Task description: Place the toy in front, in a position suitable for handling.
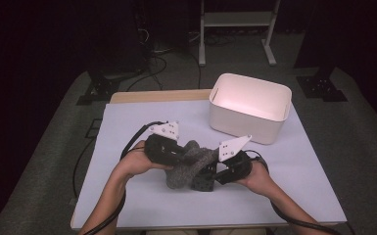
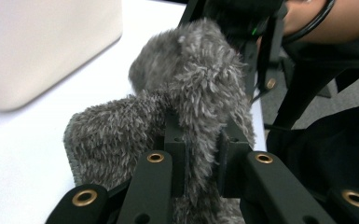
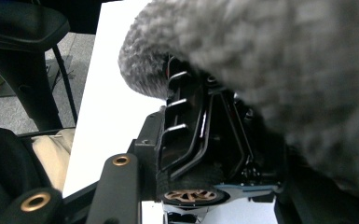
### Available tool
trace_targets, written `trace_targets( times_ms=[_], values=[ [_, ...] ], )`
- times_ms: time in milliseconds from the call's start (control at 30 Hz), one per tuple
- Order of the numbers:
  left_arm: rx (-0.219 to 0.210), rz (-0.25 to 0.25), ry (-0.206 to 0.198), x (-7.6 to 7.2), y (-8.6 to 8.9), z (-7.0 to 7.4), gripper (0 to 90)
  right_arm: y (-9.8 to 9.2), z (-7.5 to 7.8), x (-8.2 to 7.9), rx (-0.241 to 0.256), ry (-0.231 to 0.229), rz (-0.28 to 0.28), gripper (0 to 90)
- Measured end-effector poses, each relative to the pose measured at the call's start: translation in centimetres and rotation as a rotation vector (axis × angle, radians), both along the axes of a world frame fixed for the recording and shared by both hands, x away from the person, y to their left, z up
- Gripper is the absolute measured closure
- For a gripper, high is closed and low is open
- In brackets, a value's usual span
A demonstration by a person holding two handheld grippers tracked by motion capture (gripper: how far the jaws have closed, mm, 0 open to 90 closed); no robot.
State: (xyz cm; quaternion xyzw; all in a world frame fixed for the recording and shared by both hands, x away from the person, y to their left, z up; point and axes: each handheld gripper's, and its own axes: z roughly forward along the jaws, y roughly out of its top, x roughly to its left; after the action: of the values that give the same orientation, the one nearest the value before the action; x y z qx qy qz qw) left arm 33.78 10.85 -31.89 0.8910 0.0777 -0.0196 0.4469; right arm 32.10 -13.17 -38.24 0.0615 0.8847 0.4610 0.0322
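Observation:
A grey fuzzy cloth (image 1: pixel 188 165) is bunched at the middle of the white table sheet (image 1: pixel 142 200), between both grippers. My left gripper (image 1: pixel 183 156) comes in from the left. In the left gripper view its jaws (image 2: pixel 200 156) are shut on a fold of the cloth (image 2: pixel 191 93). My right gripper (image 1: pixel 203 182) comes in from the right, low under the cloth. In the right gripper view a black ribbed object with a bronze wheel, like a toy car (image 3: pixel 191 135), sits pressed against my left jaw pad. The cloth (image 3: pixel 284 60) drapes over it and hides the other jaw.
A white plastic bin (image 1: pixel 247 123) stands open at the back right of the sheet, and its wall (image 2: pixel 42 46) appears close by in the left gripper view. Cables trail from both grippers toward the front edge. Dark stands and floor surround the table.

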Motion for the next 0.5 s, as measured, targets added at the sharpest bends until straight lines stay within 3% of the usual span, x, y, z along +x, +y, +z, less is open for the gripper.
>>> trace_targets(
  times_ms=[67, 200, 500],
  values=[
    [0.018, 0.007, -0.010, 0.0, 0.0, -0.1, 78.3, 0.1, 0.0, -0.1, -0.004, -0.002, 0.003, 55.9],
    [0.038, 0.033, 0.011, 0.1, 0.6, -1.2, 78.2, -0.3, 0.0, 0.0, -0.008, 0.007, 0.005, 55.8],
    [0.022, 0.020, 0.062, 0.1, 0.2, -3.9, 78.1, -2.1, 0.0, -0.5, -0.019, 0.008, -0.009, 55.8]
  ],
)
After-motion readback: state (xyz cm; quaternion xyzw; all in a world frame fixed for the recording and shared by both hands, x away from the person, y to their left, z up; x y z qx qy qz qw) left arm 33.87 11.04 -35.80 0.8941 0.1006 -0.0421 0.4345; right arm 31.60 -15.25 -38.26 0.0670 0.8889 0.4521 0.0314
